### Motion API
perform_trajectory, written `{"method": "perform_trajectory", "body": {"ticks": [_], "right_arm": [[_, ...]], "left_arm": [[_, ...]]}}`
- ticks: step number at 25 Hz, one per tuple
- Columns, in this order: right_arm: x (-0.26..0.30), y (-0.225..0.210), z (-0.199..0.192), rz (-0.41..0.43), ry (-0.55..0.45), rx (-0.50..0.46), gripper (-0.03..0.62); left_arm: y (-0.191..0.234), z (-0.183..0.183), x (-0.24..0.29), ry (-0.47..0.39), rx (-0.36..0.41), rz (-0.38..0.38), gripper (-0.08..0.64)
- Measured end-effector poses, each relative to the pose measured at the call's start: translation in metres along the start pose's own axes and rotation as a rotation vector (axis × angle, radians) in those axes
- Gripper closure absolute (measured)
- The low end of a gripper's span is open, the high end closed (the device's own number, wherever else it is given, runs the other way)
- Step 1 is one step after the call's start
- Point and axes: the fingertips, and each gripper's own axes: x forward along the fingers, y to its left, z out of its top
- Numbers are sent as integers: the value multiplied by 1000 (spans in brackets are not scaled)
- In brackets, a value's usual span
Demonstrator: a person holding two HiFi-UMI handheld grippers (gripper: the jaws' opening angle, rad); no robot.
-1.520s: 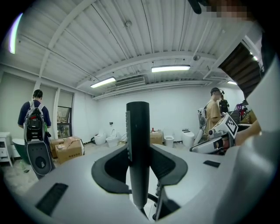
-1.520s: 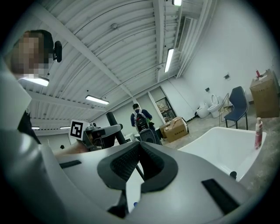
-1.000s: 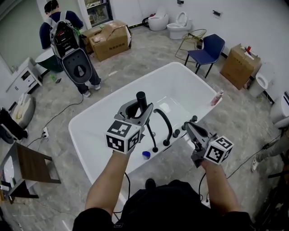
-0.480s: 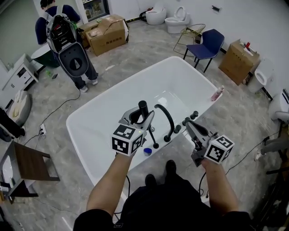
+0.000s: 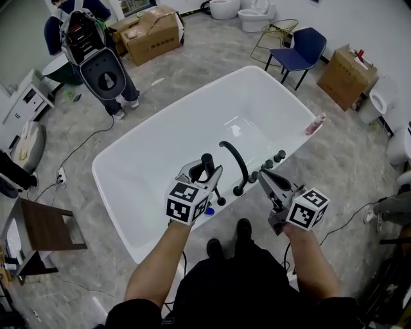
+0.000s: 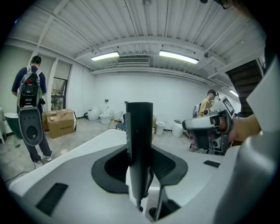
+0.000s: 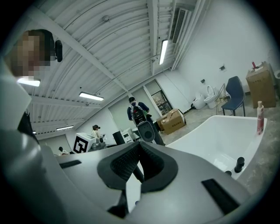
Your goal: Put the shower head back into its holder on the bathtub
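While the left tool [image 5: 207,173] grips the black shower head [image 6: 139,144] upright between half-parted jaws, that head stands over the near rim of the white bathtub [image 5: 128,157]. Right of it rises the arched black spout [image 5: 236,164]; beyond, the right tool [image 5: 263,176] hangs empty, jaws together.

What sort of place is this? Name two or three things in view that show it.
Probably a bathroom-fixtures showroom or workshop, not a home bathroom: a freestanding bathtub stands mid-room, loose toilets line the wall, and cardboard boxes sit around.
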Motion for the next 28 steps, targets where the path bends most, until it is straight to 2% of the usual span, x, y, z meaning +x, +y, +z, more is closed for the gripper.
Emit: {"method": "perform_trajectory", "body": {"ticks": [17, 22, 28], "right_arm": [[-22, -42, -32, -35, 56, 107, 575], [-25, -44, -39, -32, 71, 126, 575], [-24, -46, -45, -24, 79, 144, 575]], "left_arm": [[-16, -99, 43, 250, -49, -13, 417], [-21, -119, 53, 317, -3, -30, 417], [-24, -142, 64, 412, 76, -91, 417]]}}
